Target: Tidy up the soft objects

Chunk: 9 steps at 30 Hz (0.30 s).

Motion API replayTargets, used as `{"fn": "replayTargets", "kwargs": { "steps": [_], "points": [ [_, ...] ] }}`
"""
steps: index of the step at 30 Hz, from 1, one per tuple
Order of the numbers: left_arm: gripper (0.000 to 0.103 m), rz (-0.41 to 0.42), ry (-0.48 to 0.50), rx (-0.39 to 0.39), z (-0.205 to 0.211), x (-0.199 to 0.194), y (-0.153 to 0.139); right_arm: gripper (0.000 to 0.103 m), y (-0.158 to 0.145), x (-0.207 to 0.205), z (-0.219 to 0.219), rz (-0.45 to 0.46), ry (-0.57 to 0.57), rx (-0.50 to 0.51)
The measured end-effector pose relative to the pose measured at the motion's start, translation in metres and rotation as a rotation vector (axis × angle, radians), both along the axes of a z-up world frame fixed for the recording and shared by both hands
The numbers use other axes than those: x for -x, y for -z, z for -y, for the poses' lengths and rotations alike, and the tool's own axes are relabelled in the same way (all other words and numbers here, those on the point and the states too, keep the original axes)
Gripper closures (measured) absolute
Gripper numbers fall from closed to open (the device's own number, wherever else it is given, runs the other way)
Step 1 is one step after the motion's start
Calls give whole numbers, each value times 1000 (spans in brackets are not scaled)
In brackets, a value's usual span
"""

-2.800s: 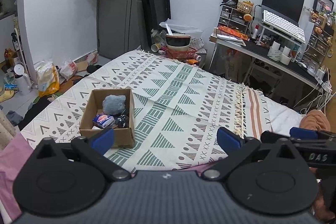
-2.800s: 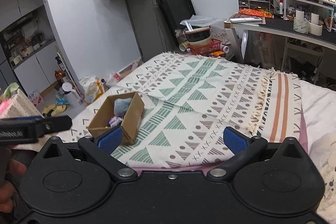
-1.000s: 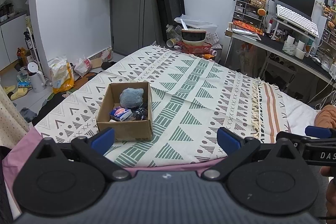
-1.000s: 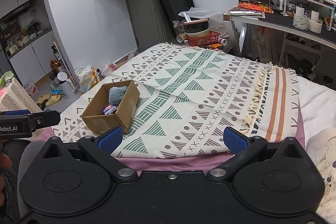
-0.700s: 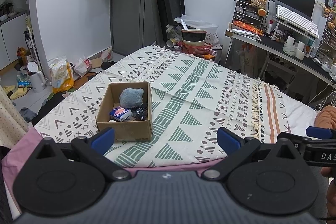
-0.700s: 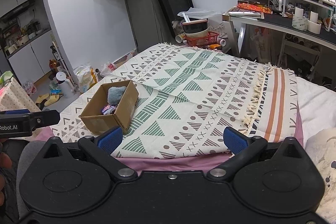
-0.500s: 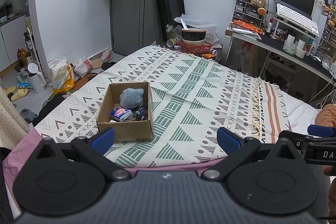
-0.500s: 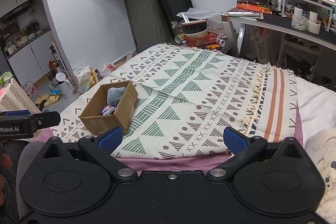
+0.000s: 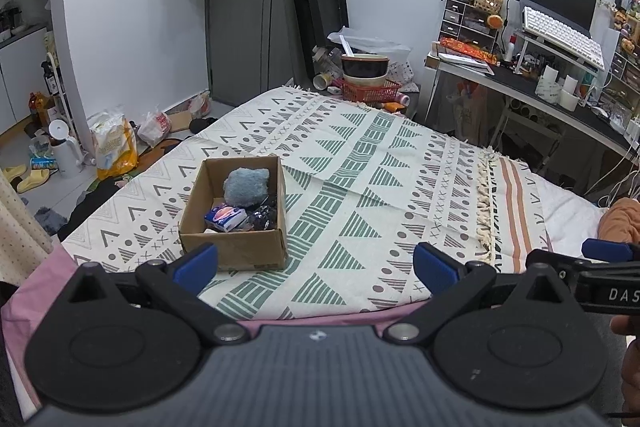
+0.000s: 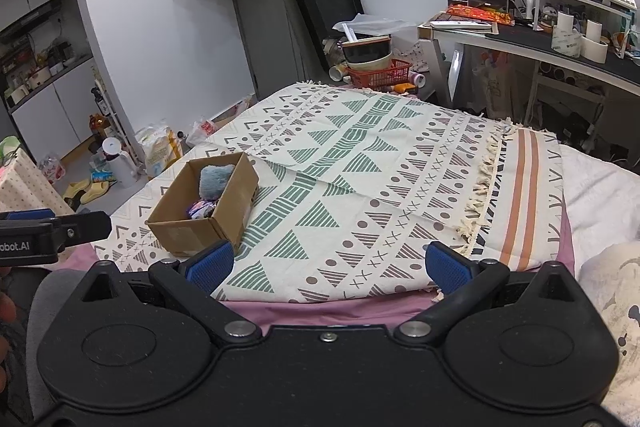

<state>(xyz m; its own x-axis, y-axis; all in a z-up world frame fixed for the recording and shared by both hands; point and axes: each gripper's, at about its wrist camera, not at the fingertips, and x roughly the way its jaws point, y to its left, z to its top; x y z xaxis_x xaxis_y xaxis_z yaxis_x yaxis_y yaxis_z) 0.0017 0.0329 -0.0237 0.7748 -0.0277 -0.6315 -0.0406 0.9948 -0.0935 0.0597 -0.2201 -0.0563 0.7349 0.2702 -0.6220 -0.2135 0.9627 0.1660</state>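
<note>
One cardboard box point(image 9: 234, 247); perhaps three soft objects point(image 9: 245, 187) inside; two grippers point(image 9: 316, 263).

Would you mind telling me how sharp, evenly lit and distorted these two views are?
Left wrist view: sharp, evenly lit, cardboard box clear, door frame bowed by the fisheye, corners vignetted. Right wrist view: equally sharp, with the desk edge curved.

Cardboard box point(image 10: 200, 223) on patterned blanket point(image 10: 380, 187)
</note>
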Motion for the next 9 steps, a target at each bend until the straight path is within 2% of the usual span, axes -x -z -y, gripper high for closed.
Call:
{"fn": "replayTargets", "kwargs": {
  "steps": [9],
  "points": [
    [0,17,12,23,-4,-2,-1,0,8,-5,3,13,38,-11]
  ]
}}
